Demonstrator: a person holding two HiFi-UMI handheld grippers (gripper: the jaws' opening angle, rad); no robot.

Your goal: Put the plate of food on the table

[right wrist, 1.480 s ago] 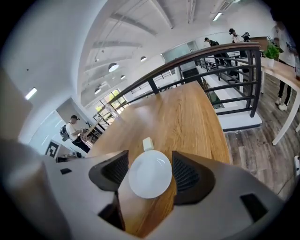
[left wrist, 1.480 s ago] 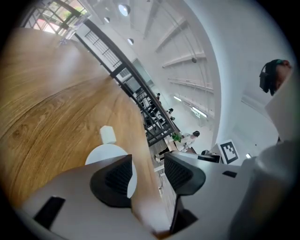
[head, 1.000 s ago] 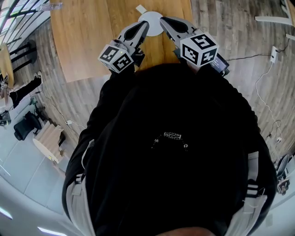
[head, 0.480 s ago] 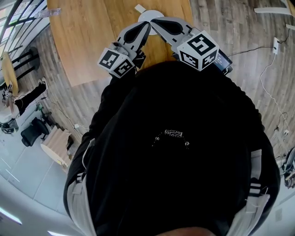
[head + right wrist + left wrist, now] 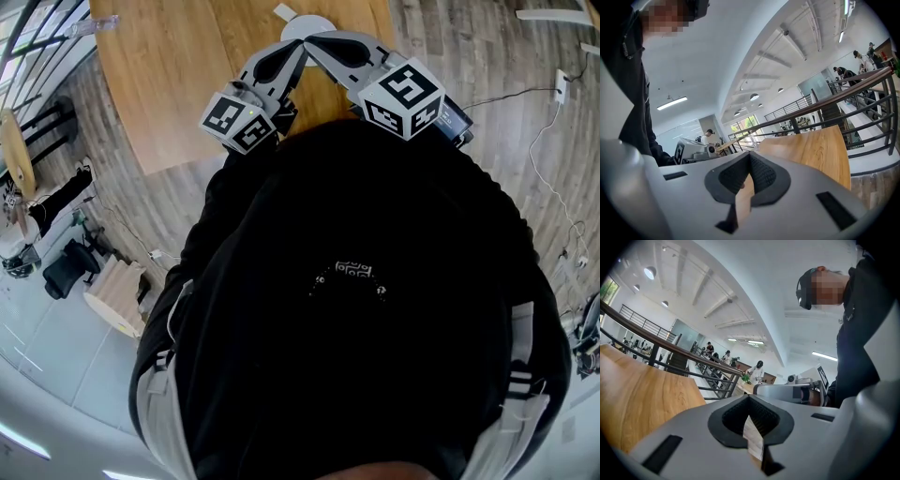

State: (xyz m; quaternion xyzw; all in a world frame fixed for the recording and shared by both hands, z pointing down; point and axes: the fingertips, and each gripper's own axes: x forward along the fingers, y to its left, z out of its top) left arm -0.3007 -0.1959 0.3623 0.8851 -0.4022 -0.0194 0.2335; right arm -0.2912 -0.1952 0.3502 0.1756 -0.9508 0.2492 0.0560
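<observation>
Gripping the plate (image 5: 315, 21), left tool (image 5: 299, 49) and right tool (image 5: 310, 40) reach farther.

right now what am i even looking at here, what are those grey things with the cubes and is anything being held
A person in a black top holds a two-jaw gripper in each hand; the patterned cubes are part of them. One picture is from a head camera looking down. The other two are from cameras riding on the left gripper and right gripper, looking along their jaws. Both are shut, holding nothing. Ahead is a wooden table with a white plate on it, partly hidden behind the tips.
</observation>
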